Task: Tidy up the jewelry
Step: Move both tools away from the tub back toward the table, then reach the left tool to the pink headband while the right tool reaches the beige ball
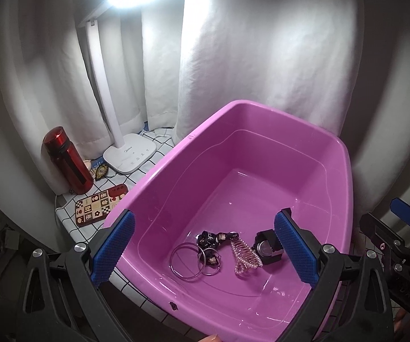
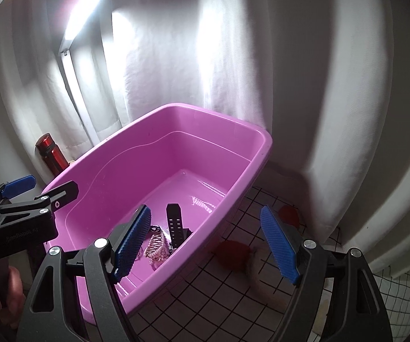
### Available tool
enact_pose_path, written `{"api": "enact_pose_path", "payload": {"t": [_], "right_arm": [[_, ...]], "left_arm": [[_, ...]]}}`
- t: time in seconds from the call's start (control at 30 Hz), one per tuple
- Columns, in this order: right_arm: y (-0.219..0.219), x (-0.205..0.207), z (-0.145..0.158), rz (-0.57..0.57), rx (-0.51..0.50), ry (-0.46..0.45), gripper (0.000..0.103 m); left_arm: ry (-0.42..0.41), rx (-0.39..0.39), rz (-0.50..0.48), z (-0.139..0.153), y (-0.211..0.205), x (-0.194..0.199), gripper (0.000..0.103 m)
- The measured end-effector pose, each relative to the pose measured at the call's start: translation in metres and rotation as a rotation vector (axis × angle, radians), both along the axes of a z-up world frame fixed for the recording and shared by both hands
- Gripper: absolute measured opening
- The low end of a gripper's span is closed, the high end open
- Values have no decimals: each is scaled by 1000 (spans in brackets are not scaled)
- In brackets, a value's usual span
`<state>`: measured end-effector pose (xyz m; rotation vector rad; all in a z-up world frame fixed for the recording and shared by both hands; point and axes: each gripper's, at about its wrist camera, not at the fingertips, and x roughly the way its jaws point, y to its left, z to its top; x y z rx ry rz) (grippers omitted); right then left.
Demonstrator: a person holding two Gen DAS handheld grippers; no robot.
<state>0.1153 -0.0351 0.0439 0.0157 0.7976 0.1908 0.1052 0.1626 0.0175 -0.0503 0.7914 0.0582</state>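
A pink plastic tub (image 1: 262,142) stands on a grid-patterned cloth. On its floor lie silver bangles (image 1: 186,260), a black patterned hair tie (image 1: 215,236), a pearl hair clip (image 1: 246,256) and a black watch (image 1: 267,249). My left gripper (image 1: 205,249) hovers over the tub's near side, open, with nothing between its blue pads. My right gripper (image 2: 205,242) hangs over the tub's right rim, also open and empty. In the right wrist view the pearl clip (image 2: 156,245) and the watch strap (image 2: 175,225) show beside its left finger; the tub (image 2: 136,156) fills the middle.
A white desk lamp (image 1: 131,154), a red bottle (image 1: 68,161) and a patterned case (image 1: 99,206) sit left of the tub. White curtains hang close behind. Blurred red items (image 2: 230,252) lie on the cloth right of the tub. The left gripper (image 2: 42,189) shows at the left.
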Motion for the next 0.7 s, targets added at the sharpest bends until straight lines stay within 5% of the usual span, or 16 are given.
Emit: {"api": "enact_pose_path", "payload": {"t": [0.7], "right_arm": [[-98, -61, -3, -150, 31, -27, 76]], "left_arm": [[-46, -17, -135, 23, -92, -34, 96]]}}
